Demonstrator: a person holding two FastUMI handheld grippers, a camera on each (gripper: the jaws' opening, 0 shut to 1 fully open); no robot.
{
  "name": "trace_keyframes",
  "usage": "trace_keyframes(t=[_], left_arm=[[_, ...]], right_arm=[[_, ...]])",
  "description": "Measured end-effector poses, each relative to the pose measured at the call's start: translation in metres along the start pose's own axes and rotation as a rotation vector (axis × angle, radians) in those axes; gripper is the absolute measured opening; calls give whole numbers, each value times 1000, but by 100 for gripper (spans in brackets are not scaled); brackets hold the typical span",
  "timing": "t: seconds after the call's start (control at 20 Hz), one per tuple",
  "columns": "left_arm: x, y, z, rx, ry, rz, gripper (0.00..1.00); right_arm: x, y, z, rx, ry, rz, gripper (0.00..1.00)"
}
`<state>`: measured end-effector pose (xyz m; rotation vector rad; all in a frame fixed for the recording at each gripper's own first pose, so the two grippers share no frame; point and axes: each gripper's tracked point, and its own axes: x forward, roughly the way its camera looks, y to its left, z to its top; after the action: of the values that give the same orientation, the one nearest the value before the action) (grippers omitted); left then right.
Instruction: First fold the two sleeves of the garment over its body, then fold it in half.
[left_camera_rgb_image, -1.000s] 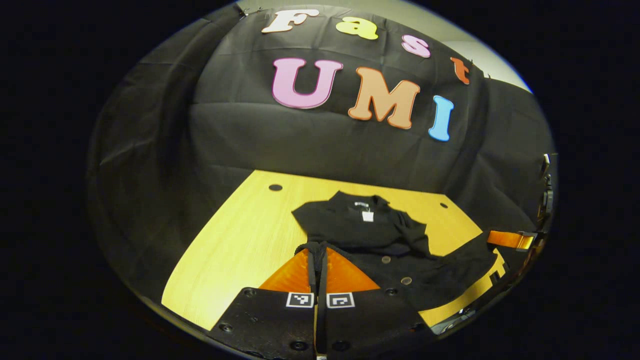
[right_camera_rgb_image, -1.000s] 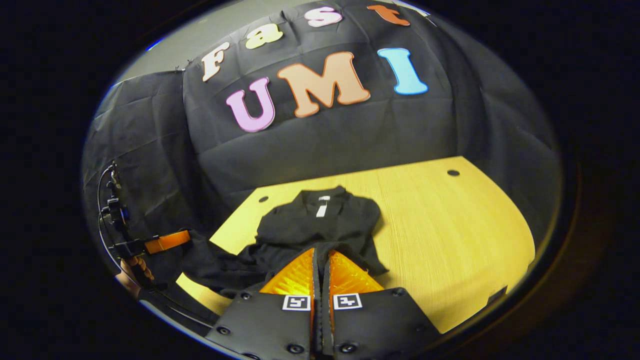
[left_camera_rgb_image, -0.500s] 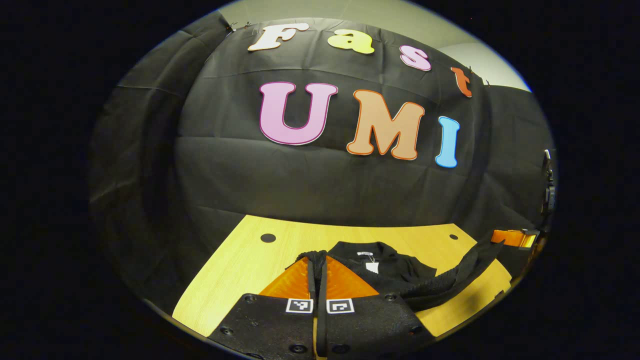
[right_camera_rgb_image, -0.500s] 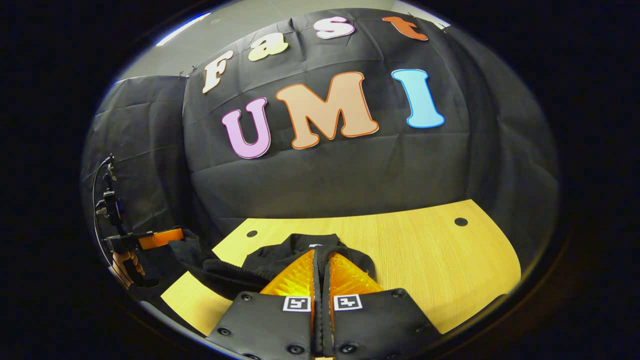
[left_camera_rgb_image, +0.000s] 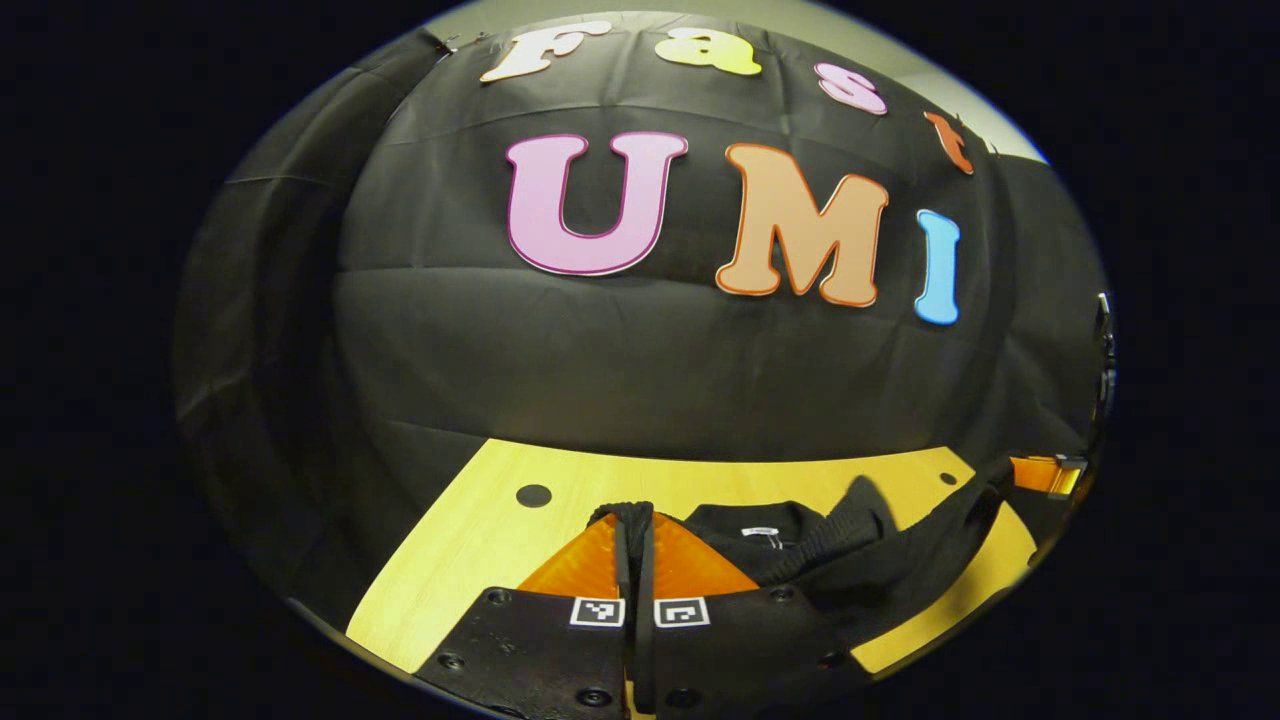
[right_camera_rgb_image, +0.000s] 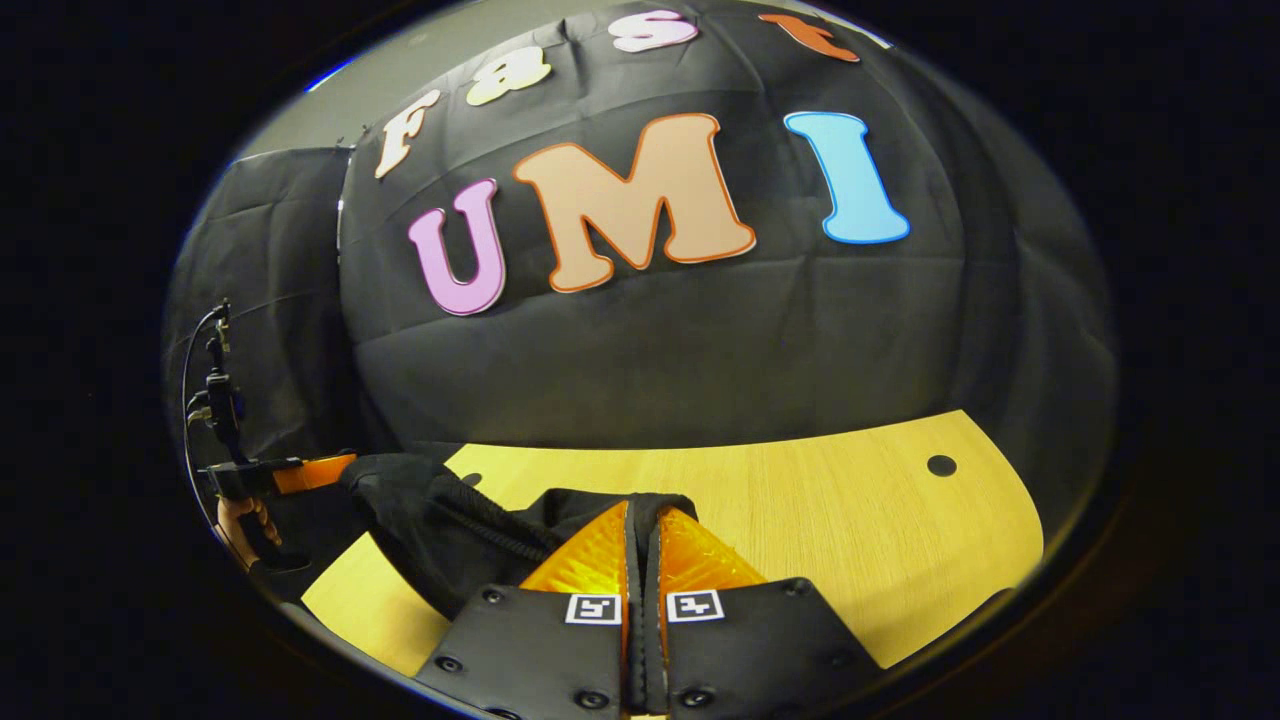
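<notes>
While both grippers (left_camera_rgb_image: 634, 520) (right_camera_rgb_image: 642, 510) pinched its hem, the black garment (left_camera_rgb_image: 850, 545) hung stretched left-right, collar far.

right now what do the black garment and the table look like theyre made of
Garment: apparently a soft matte knit, judging by its ribbed hem band and limp drape between the claws. Table: looks like pale wood or wood-look laminate, with fine straight grain and a smooth, slightly glossy top; which one, I can't tell.

No legible text — garment (left_camera_rgb_image: 800, 545) tag (left_camera_rgb_image: 759, 531) too small to read
</notes>
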<state>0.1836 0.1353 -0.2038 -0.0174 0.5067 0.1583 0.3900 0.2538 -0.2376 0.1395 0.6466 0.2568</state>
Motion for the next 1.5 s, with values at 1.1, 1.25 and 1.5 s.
trace_keyframes(t=[1.1, 1.25, 1.5], left_arm=[[-249, -38, 101, 108, -500, -17, 94], [-288, -39, 92, 135, -512, -43, 94], [-319, -43, 78, 153, -505, -59, 92]], right_arm=[[-252, 94, 22, -99, -523, -130, 94], [-290, 109, 4, -85, -531, -138, 96], [-324, 121, -13, -87, -536, -131, 96]])
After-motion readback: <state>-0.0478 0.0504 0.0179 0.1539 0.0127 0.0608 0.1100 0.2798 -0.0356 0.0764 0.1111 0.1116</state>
